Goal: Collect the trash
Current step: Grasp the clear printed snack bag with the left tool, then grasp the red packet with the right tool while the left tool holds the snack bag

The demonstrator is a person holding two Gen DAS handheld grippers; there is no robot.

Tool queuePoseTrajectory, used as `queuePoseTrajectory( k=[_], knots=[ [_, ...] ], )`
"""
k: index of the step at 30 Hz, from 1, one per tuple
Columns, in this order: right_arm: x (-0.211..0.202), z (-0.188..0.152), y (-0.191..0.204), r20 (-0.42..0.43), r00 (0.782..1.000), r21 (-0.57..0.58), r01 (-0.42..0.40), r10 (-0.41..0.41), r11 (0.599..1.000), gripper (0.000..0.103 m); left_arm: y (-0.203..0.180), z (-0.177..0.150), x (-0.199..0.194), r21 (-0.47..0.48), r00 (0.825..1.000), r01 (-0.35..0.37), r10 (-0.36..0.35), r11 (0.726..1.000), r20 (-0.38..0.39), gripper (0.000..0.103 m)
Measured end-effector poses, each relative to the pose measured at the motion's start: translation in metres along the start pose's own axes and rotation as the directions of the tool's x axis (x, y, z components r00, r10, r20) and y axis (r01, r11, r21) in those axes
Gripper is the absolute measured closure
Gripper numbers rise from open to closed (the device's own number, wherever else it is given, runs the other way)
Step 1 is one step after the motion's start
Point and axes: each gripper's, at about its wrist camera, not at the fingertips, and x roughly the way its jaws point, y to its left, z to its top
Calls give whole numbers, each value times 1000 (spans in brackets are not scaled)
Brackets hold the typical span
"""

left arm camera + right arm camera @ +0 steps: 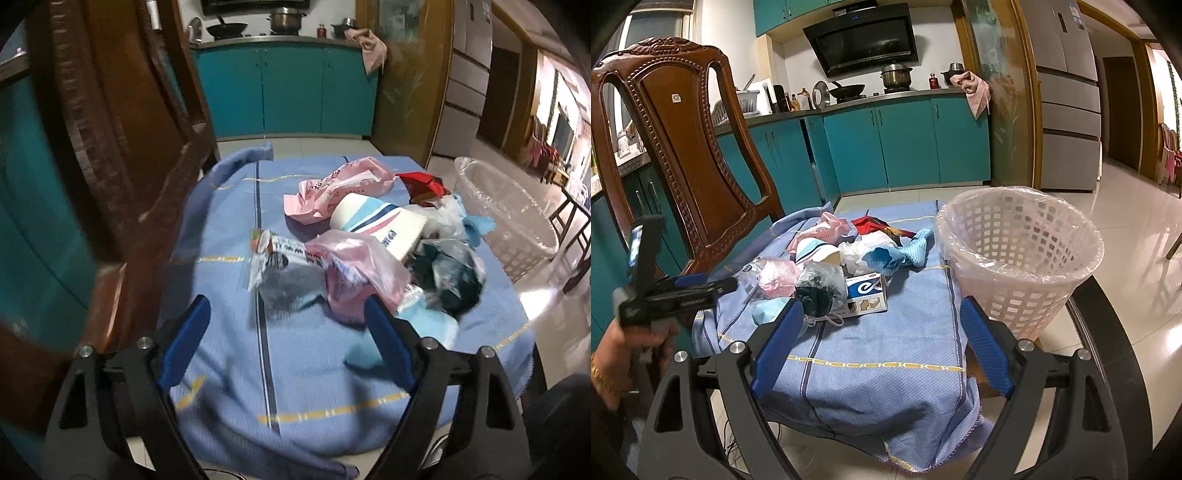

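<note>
Both tools wide, empty — left tool (284,314) nearing pink bag (360,266); lined basket (1019,254) beside pile for short drops; right tool (881,321) waits.

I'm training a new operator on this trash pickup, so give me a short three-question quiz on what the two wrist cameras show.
1. True or false: the left gripper is shut on a piece of trash.
2. Where does the basket stand relative to the trash pile in the right wrist view? A) left of it B) right of it C) under the cloth
3. Fill in: the basket is lined with a clear plastic ____.

Key:
1. False: both the left gripper and the right gripper are open and hold nothing.
2. B
3. bag
</note>
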Motion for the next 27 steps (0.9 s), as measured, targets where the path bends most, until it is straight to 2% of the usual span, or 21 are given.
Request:
queuePoseTrajectory(
  k=[3,6,9,11,12,14,16,18,20,22,24,26,27],
  knots=[
    [0,0,-1,-5,1000,-4,3,-3,1000,18,1,8,23,5,999,3,-3,1000,-48,21],
    [0,1,-1,-7,1000,-4,7,-7,1000,18,5,14,43,-21,995,9,-11,1000,-96,29],
    [2,0,0,-14,1000,-4,10,-10,1000,18,12,17,60,-54,990,18,-26,998,-137,43],
    [2,0,-1,-14,1000,-6,10,-10,1000,18,14,17,65,-66,988,38,-48,997,-148,64],
    [3,0,-1,-16,1000,-6,10,-10,1000,18,15,17,65,-72,987,50,-60,996,-146,68],
    [3,0,-1,-19,1000,-7,10,-10,1000,18,14,18,59,-65,990,57,-65,996,-129,82],
    [4,1,-2,-22,1000,-7,10,-10,1000,18,12,18,43,-50,995,45,-49,998,-82,86],
    [6,2,-2,-23,1000,-7,7,-7,1000,18,11,17,20,-36,1000,10,-10,999,-4,87],
    [9,5,-3,-22,1000,-4,-2,2,1000,18,9,16,-1,-47,998,-3,6,999,69,87],
    [23,17,-2,-24,1000,-21,-15,14,1000,18,2,15,-29,-56,985,-13,23,998,173,87],
    [41,36,-1,-21,1000,-29,-22,21,999,18,-11,14,-54,-48,958,-29,42,998,283,87],
    [59,53,3,-25,999,-48,-22,21,999,18,-25,12,-71,-35,936,-30,40,999,349,87],
    [75,65,8,-38,999,-71,-24,21,997,18,-30,11,-74,-30,932,-25,34,999,362,87]
  ],
)
